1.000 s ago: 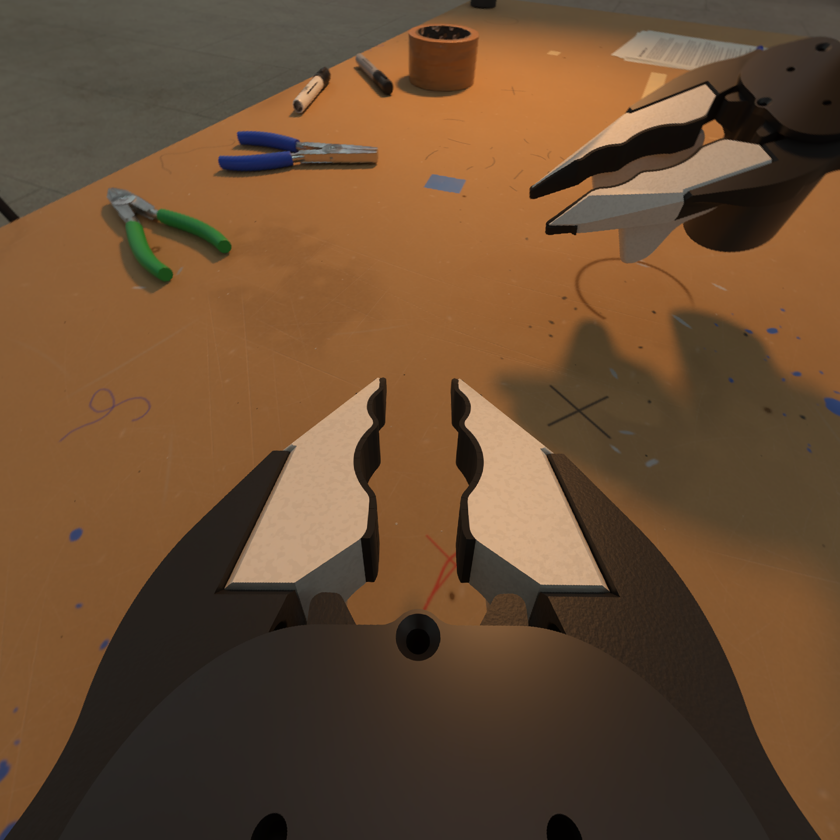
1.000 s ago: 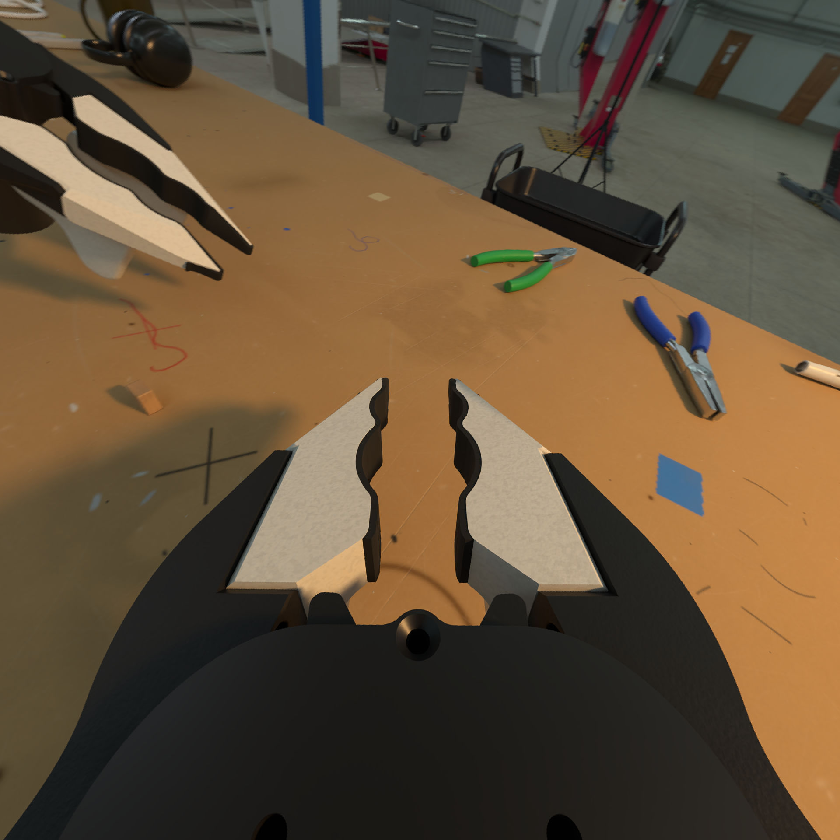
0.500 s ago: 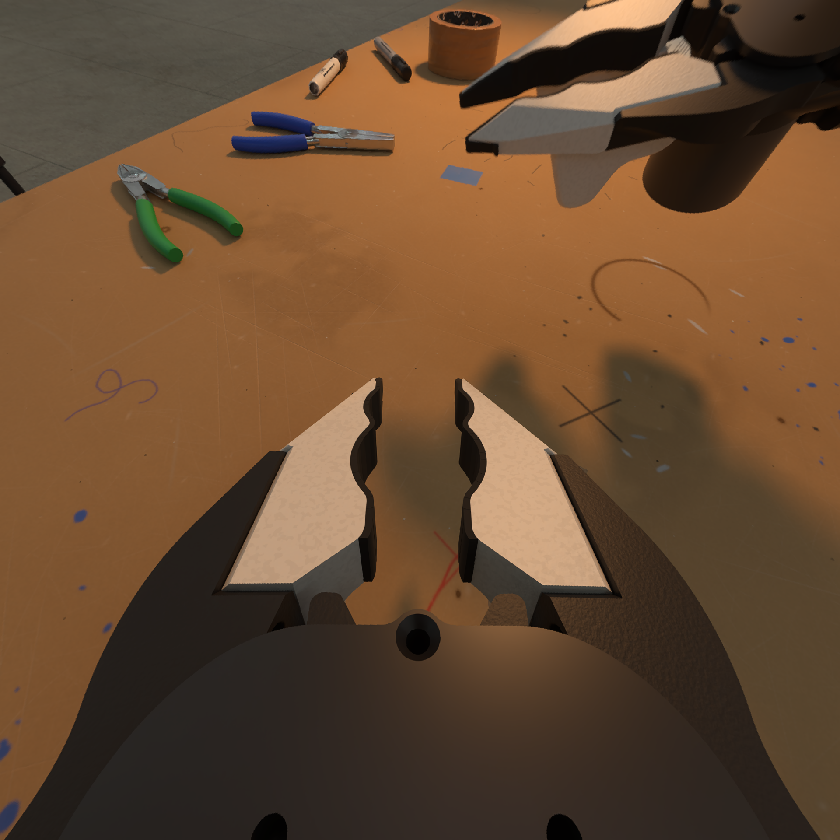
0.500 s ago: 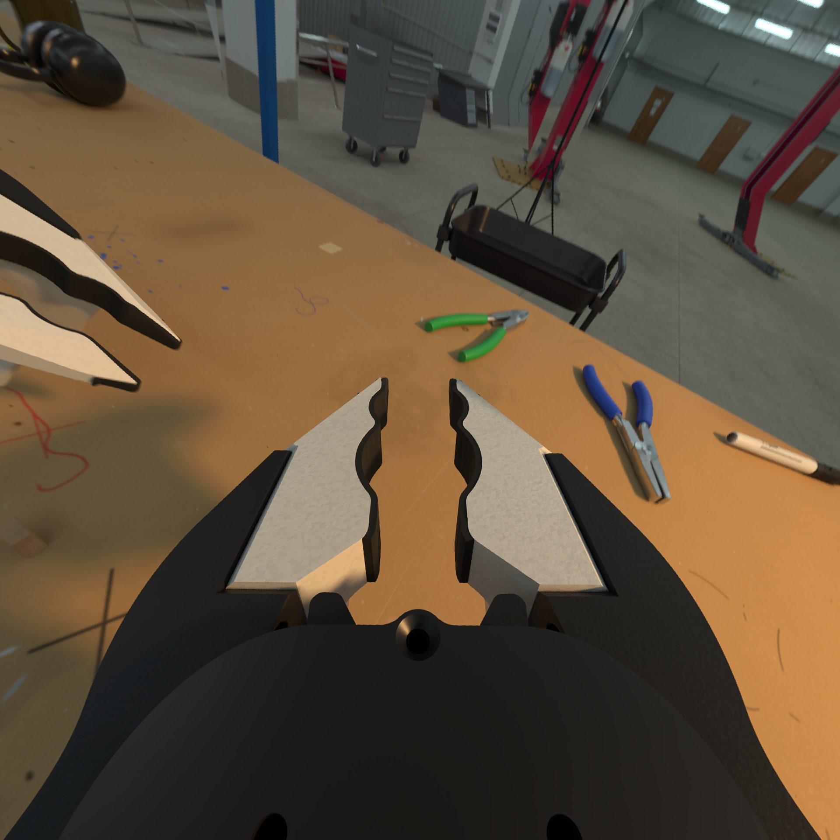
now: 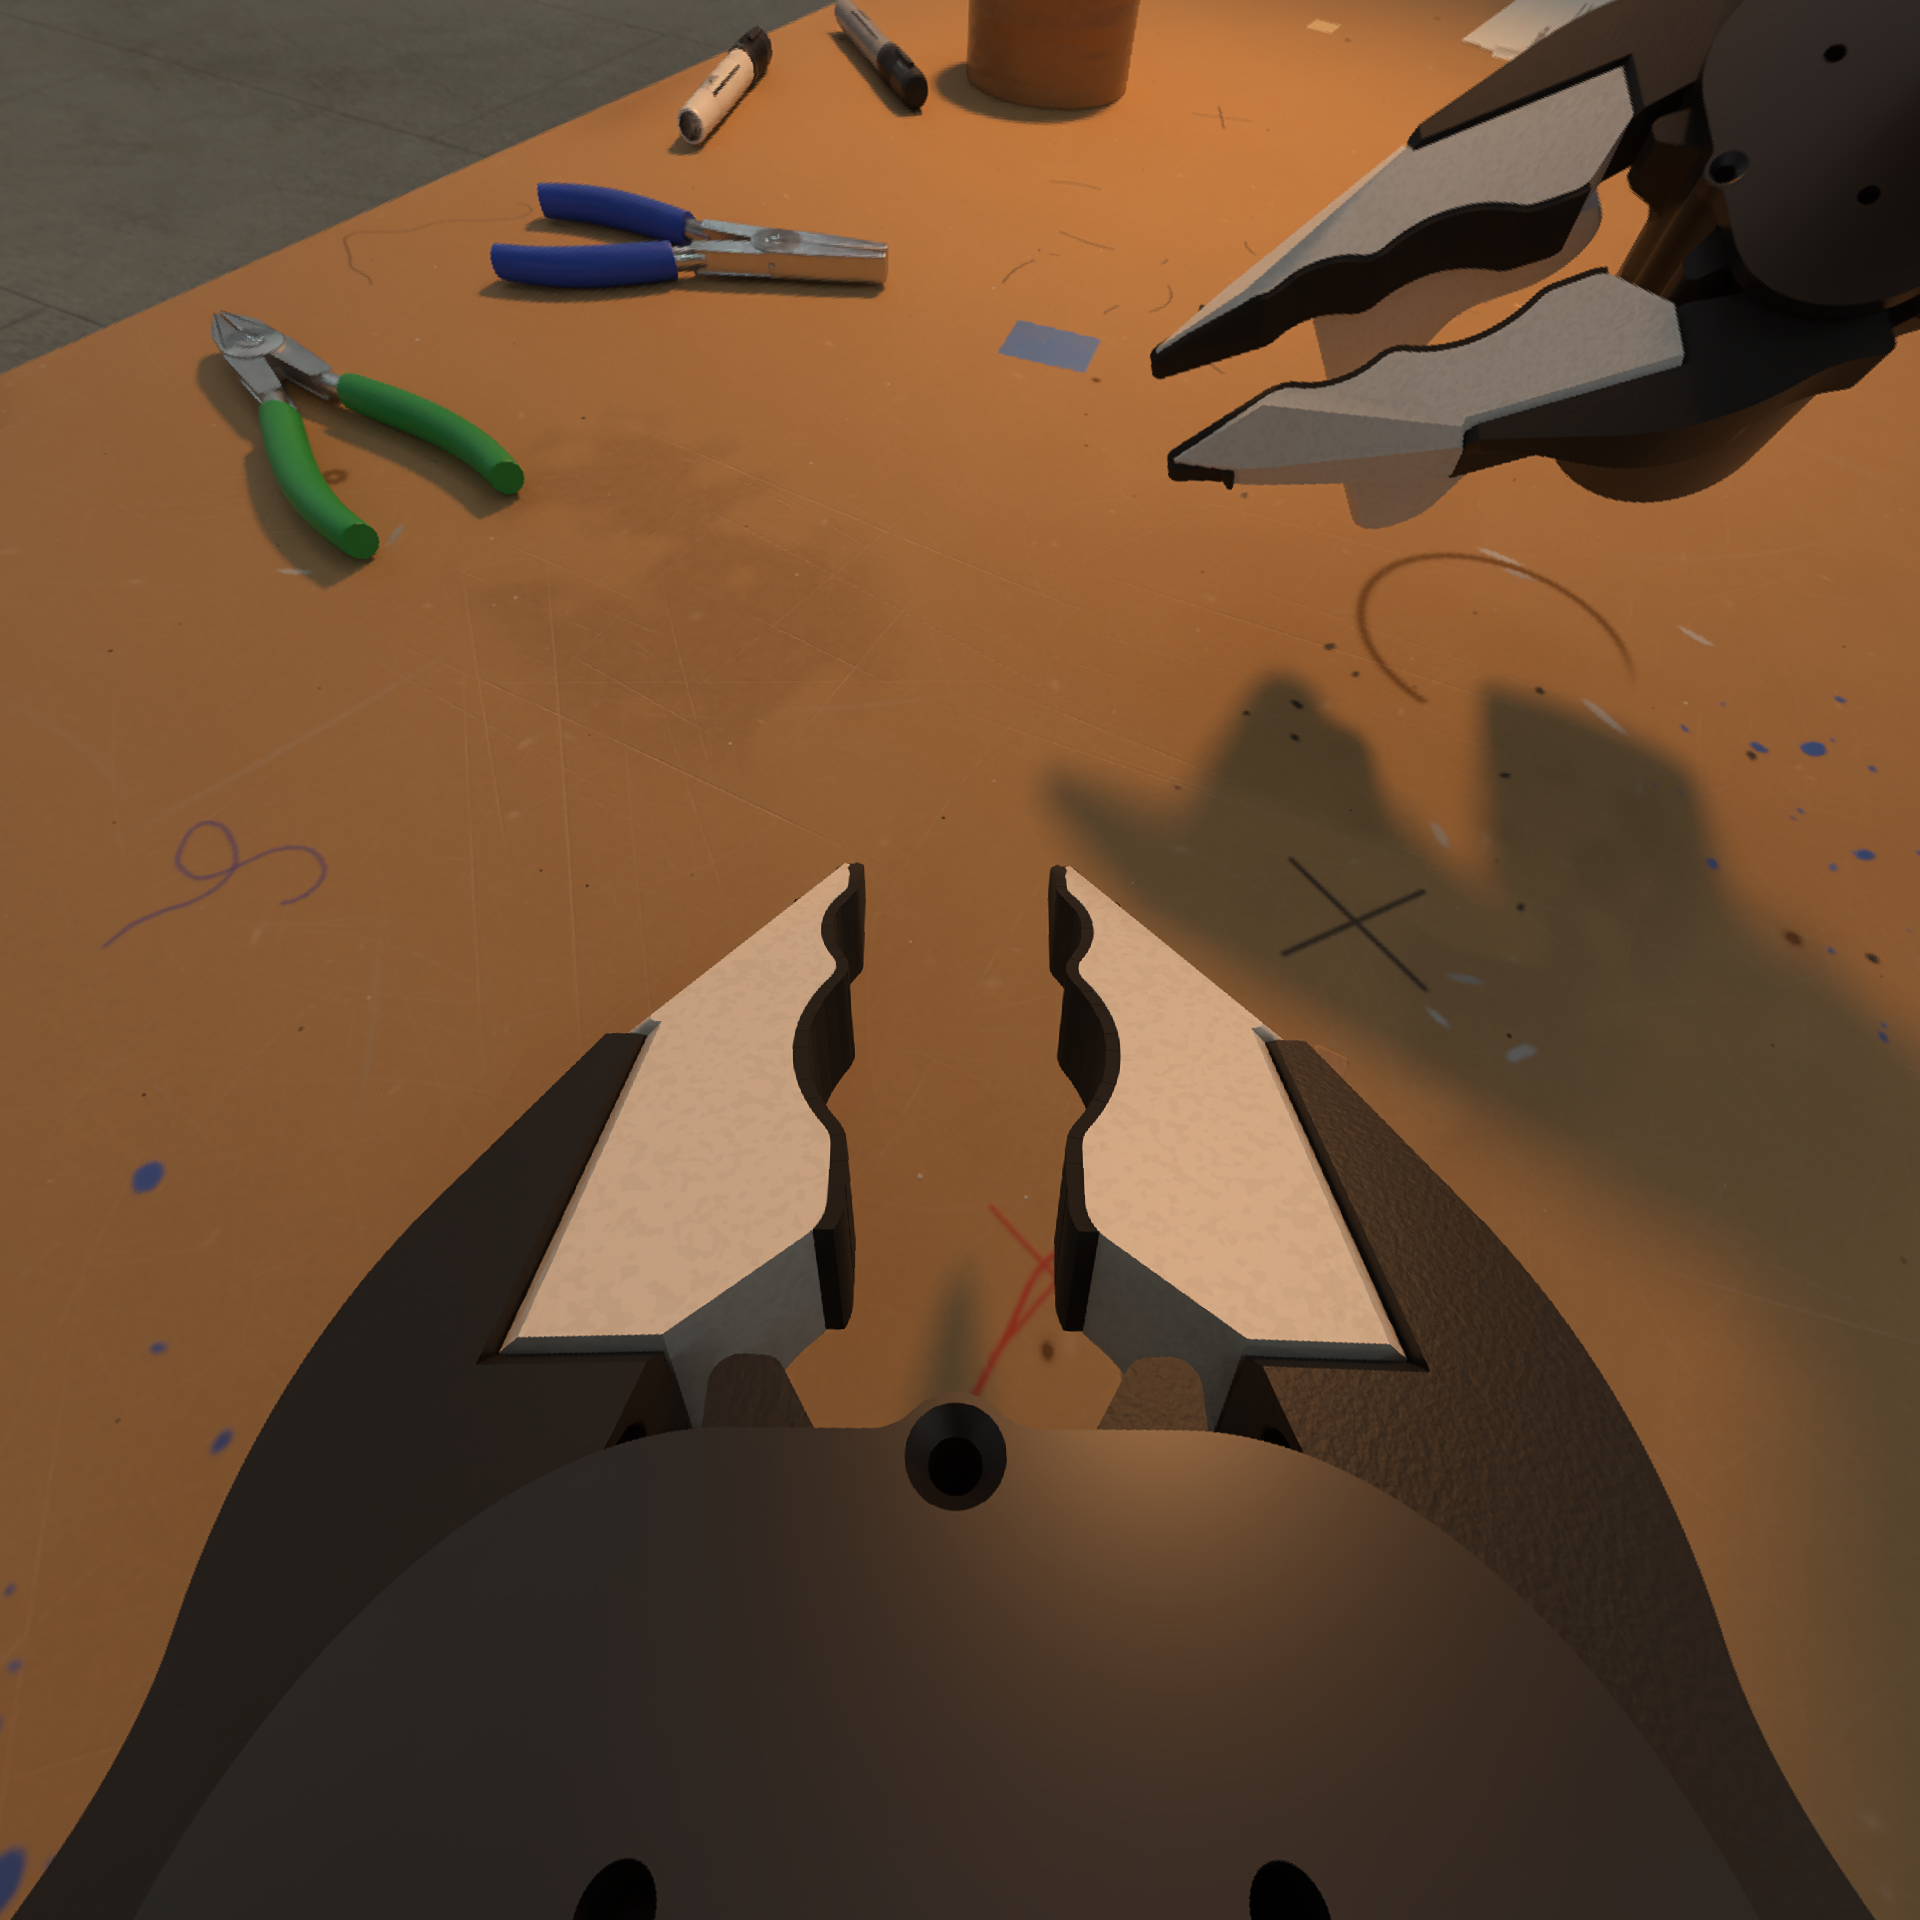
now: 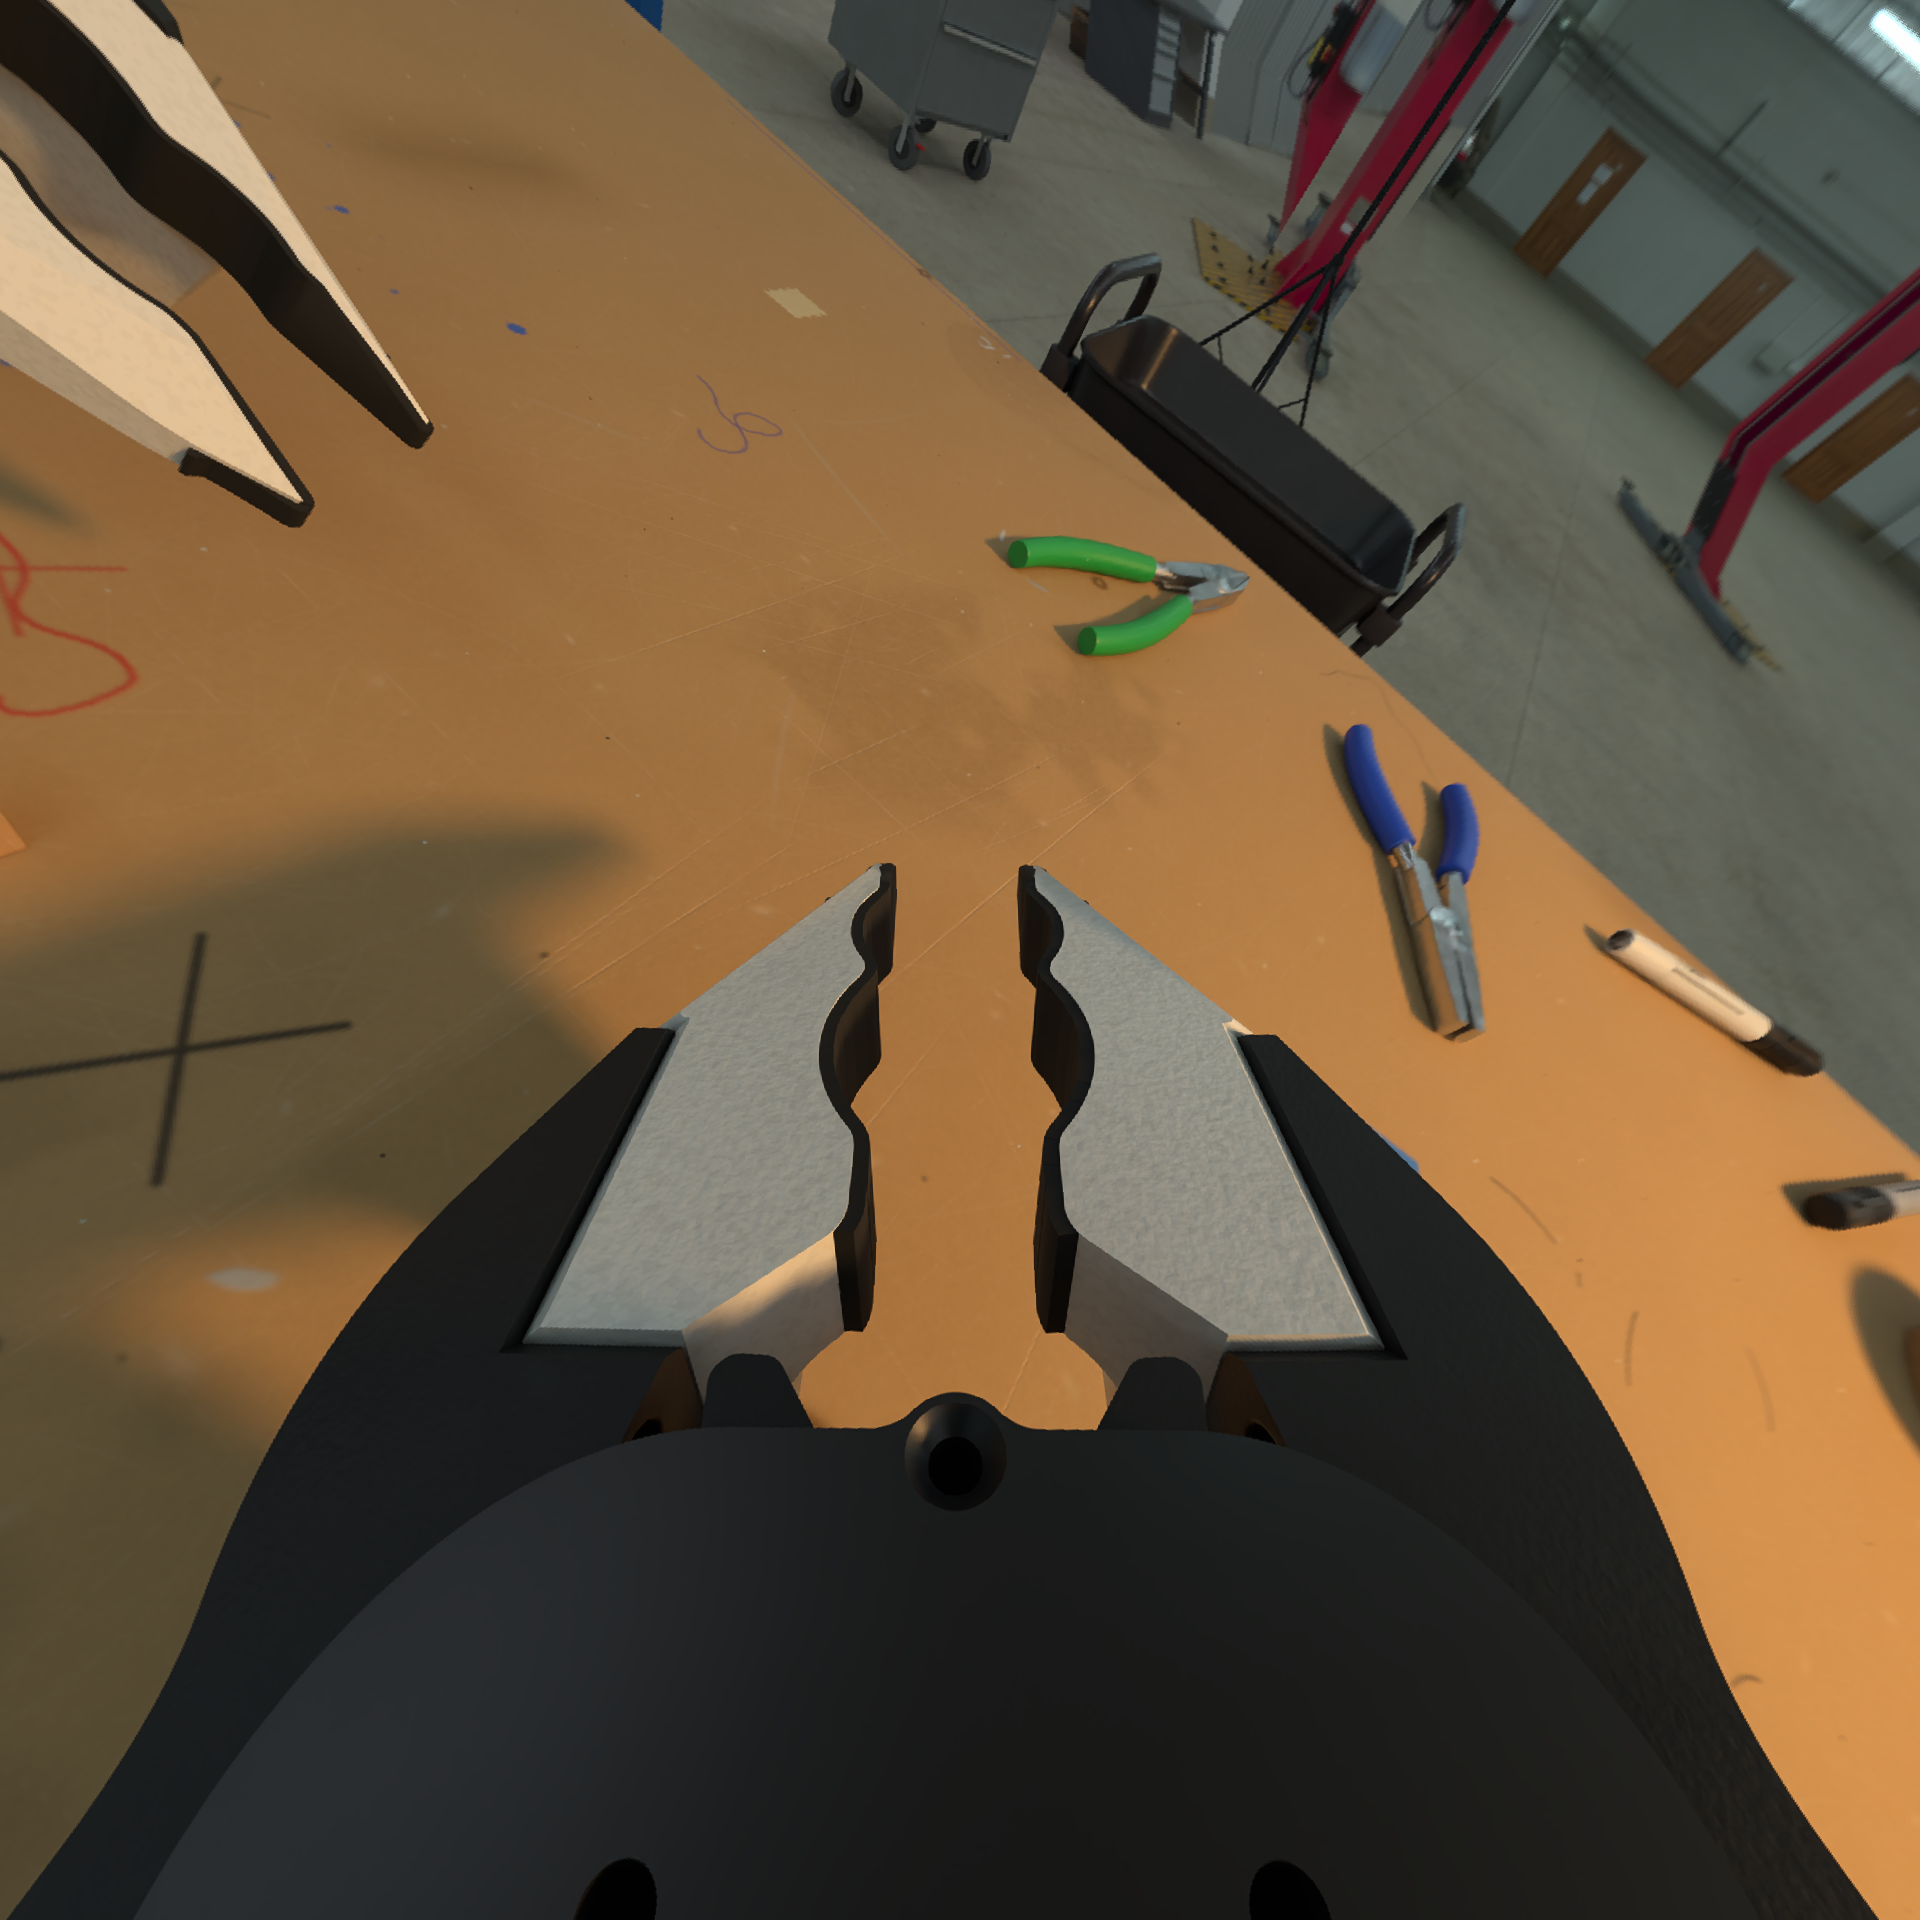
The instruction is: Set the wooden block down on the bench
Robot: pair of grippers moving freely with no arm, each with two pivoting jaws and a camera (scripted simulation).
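Observation:
The wooden block [image 6: 6, 833] is a small tan piece that shows only as a sliver at the left edge of the right wrist view, resting on the orange bench [image 6: 623, 675]. My right gripper [image 6: 956, 883] is open and empty, above the bench and to the right of the block. My left gripper [image 5: 954, 883] is open and empty over bare bench [image 5: 727, 727]. The right gripper also shows at the upper right of the left wrist view [image 5: 1169, 416], and the left gripper at the upper left of the right wrist view [image 6: 353, 473].
Green-handled cutters [image 5: 353, 436], blue-handled pliers [image 5: 686, 244], two markers [image 5: 722, 83] and an orange roll [image 5: 1049, 52] lie at the far side. A black cross [image 6: 182, 1049] is drawn on the bench. A black bin [image 6: 1247, 457] stands beyond the bench edge.
The right gripper swung towards the left one, then back to the right. The block slid from the lower left of the right wrist view to its left edge. Both grippers stayed open.

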